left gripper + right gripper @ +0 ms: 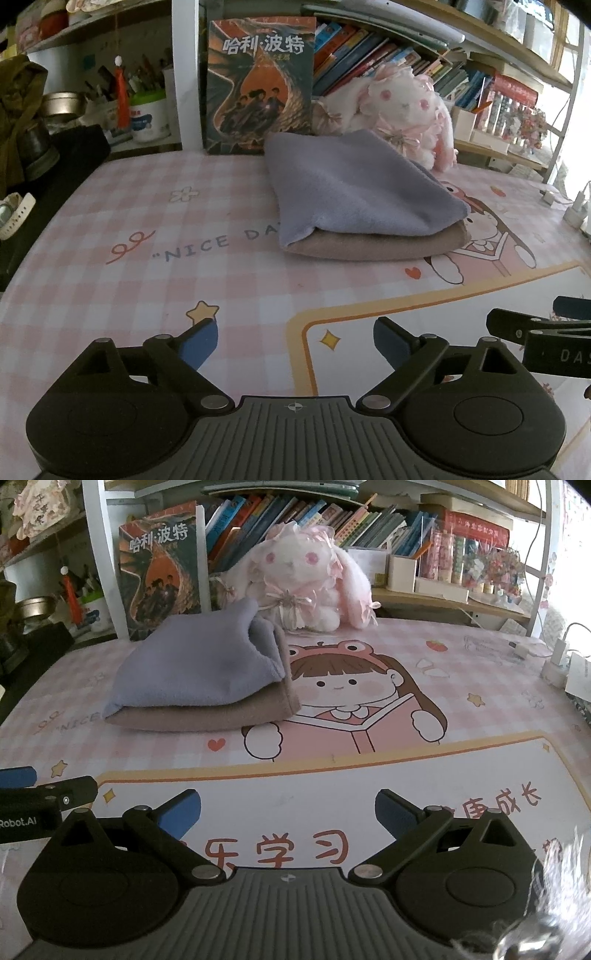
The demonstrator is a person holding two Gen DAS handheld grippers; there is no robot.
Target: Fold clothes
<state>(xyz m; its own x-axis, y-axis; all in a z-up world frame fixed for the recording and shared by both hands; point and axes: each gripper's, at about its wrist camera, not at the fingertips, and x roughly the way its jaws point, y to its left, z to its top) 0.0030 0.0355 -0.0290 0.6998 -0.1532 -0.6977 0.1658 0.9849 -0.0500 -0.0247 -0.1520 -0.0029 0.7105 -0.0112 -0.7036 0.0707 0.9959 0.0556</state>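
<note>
Two folded cloths lie stacked on the desk mat: a lavender cloth [354, 192] [192, 668] on top of a tan cloth [373, 245] [207, 714]. My left gripper [295, 345] hovers low over the mat, well in front of the stack, open with nothing between its blue pads. My right gripper [288, 812] is likewise open and empty, in front and to the right of the stack. Each gripper's tip shows at the edge of the other's view.
A pink checked mat [147, 236] with a cartoon girl [343, 686] covers the desk. Behind the stack stand an upright book [258, 81], a pink plush rabbit [303, 576] and shelves of books. Chargers and cables [554, 661] lie at the right edge; dark items crowd the left.
</note>
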